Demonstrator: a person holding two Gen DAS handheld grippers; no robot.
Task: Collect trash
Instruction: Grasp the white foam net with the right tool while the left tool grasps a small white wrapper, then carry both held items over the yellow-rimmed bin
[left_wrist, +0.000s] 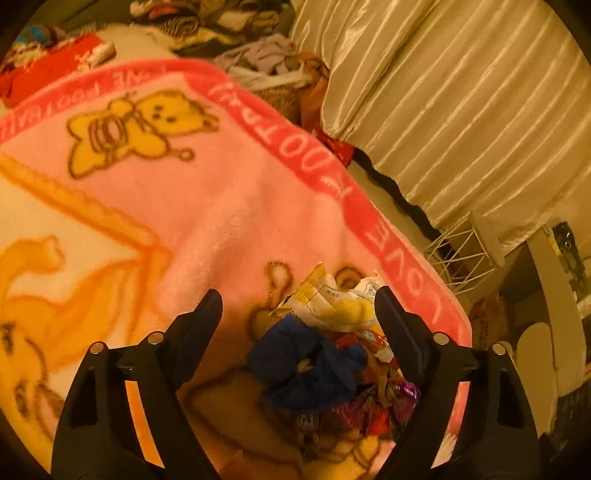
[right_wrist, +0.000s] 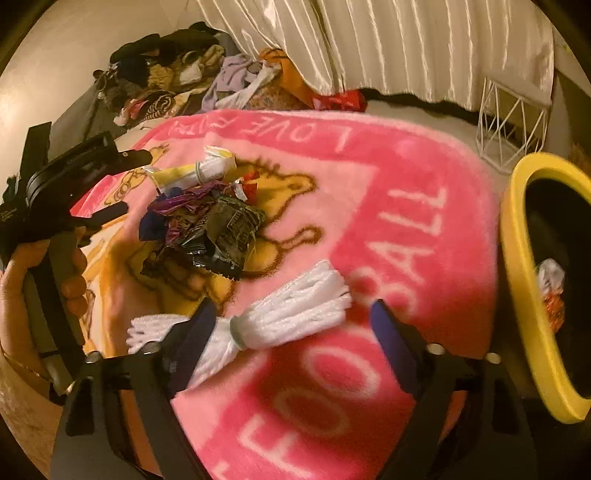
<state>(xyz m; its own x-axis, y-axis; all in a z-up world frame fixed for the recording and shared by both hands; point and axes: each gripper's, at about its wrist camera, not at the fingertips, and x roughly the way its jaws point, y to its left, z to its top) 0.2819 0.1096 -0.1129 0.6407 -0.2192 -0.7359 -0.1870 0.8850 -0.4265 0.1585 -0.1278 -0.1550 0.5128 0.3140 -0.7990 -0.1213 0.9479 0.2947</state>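
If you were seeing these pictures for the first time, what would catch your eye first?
The bright pink cartoon blanket fills both views. A heap of crumpled wrappers lies on it, between the open fingers of the left gripper. A white yarn bundle sits by the right gripper, with a yellow-rimmed bin at the right edge.

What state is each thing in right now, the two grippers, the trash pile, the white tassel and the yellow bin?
Left gripper: open, around the trash pile.
Right gripper: open, over the white tassel.
Trash pile: heaped on the pink blanket.
White tassel: lying flat, not gripped.
Yellow bin: open, some trash inside.
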